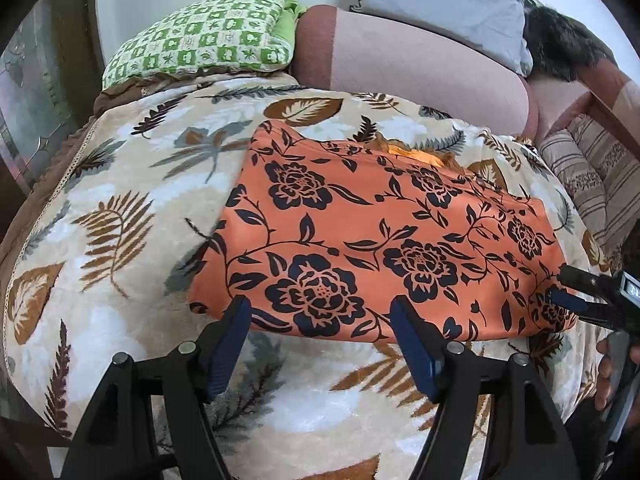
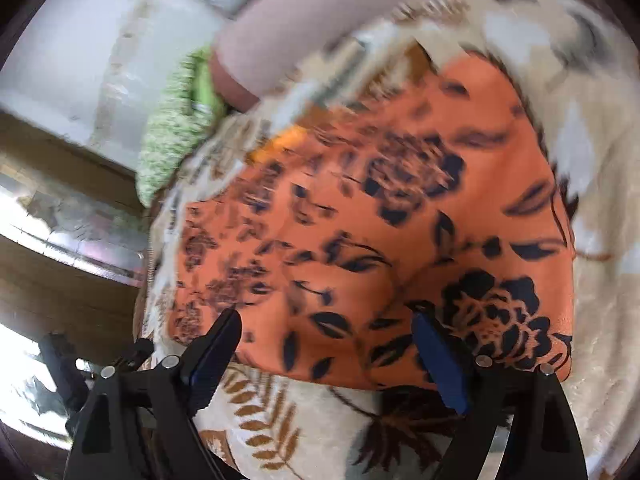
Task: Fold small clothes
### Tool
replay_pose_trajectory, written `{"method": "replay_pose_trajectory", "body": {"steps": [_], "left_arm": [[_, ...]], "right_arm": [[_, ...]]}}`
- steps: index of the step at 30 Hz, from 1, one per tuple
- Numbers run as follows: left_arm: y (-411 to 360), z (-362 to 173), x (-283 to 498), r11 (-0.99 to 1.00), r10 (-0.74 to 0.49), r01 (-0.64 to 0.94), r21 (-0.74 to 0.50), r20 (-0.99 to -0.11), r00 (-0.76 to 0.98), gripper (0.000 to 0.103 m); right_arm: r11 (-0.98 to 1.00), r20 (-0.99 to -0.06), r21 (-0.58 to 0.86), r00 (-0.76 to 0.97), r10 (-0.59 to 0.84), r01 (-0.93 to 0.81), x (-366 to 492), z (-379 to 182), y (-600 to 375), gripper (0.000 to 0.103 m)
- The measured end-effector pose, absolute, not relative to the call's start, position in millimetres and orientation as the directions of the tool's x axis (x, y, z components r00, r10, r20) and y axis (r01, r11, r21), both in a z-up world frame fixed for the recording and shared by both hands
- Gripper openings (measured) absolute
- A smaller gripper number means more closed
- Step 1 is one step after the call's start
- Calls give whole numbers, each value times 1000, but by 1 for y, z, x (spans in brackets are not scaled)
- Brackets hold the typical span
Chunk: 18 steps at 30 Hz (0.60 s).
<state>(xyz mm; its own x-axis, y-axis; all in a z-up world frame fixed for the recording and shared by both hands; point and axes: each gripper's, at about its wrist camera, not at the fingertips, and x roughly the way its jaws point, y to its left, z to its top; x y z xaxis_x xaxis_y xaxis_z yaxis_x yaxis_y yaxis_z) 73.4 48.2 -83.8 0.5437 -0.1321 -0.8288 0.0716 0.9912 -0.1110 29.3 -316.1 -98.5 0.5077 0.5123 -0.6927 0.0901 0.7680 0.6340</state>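
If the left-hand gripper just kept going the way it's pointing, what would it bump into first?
Most likely the orange floral cloth. The left gripper is open and aimed down at the cloth's near edge, with nothing between. Depth is hard to judge, so it might touch the leaf-patterned blanket just short of that edge.

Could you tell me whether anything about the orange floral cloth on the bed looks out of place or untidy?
Mostly tidy: the orange cloth with dark blue flowers lies flat as a folded rectangle on the cream leaf-patterned blanket. One oddity: a brighter, crumpled orange bit pokes out along its far edge, unaligned with the fold.
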Motion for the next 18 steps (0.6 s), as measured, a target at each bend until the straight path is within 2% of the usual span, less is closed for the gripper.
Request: {"method": "replay_pose_trajectory", "body": {"steps": [1, 4, 5, 7, 9, 11, 14, 16, 18], "left_arm": [[49, -84, 74, 991, -135, 70, -115, -830, 541, 72], [51, -84, 72, 990, -140, 72, -120, -833, 535, 72], [52, -84, 70, 990, -141, 77, -118, -833, 535, 72], [56, -84, 67, 991, -135, 81, -108, -826, 547, 73], [60, -87, 70, 992, -128, 63, -112, -826, 548, 74], [61, -92, 75, 990, -137, 47, -133, -828, 544, 74], [52, -101, 85, 992, -127, 51, -118, -845, 519, 74], [48, -105, 86, 993, -118, 62, -100, -854, 506, 74], [45, -106, 85, 993, -114, 61, -97, -852, 511, 74]], "right_arm": [[773, -695, 628, 511, 506, 89, 28, -99, -312, 90], [728, -758, 618, 469, 452, 297, 31, -140, -331, 89], [642, -707, 685, 524, 475, 343, 24, -143, -342, 89], [646, -705, 682, 544, 456, 343, 16, -125, -347, 89], [715, -701, 646, 576, 420, 266, 8, -106, -339, 89], [708, -673, 668, 594, 441, 231, 2, -108, -337, 90], [655, -723, 665, 531, 442, 359, 6, -142, -357, 90], [602, -678, 709, 591, 437, 368, 0, -131, -366, 91], [645, -668, 686, 642, 375, 337, -12, -109, -368, 91]]}}
